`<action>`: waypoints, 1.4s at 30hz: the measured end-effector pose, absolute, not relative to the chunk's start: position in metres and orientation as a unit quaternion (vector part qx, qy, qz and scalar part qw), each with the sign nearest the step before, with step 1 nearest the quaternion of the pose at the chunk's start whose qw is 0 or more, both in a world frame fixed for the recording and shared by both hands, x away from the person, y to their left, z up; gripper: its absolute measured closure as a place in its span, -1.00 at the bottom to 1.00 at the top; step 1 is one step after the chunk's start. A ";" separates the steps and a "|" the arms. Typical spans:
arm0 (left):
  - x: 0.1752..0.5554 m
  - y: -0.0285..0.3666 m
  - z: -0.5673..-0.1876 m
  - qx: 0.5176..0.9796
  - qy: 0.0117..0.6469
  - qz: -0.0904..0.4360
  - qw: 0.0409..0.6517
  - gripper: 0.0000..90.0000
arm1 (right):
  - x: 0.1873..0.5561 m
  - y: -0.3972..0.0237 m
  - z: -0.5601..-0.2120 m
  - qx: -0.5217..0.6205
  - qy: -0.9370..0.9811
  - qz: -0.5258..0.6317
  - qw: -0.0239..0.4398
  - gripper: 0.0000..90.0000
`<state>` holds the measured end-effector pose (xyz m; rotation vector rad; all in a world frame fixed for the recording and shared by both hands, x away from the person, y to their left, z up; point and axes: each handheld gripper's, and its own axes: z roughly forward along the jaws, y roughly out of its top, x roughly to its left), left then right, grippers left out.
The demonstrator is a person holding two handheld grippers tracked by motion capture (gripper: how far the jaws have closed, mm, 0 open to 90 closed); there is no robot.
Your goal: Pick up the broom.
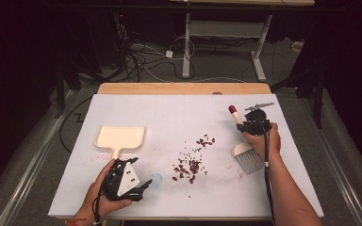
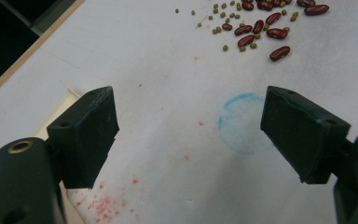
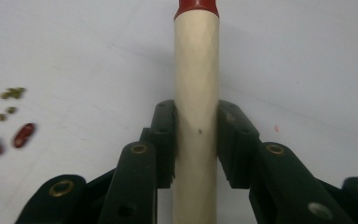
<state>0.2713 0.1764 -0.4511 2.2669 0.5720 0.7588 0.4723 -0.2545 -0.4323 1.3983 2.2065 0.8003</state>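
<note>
R gripper (image 3: 196,140) fingers clamp brush handle (image 3: 196,93); L gripper (image 2: 189,135) open nr dustpan (image 1: 120,136).

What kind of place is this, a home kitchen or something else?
Probably a lab or workshop set up for recording, not a kitchen. A white board covers the wooden table, loose cables lie on the floor, and a metal-legged desk frame stands behind in a dark room.

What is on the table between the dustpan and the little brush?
A scatter of beans lies between the dustpan and the brush, seen in the high view.
</note>
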 end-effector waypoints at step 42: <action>0.275 0.178 -0.450 0.861 0.246 0.289 0.337 -0.59 | 0.368 -0.263 -0.369 0.404 0.720 0.498 0.266 0.57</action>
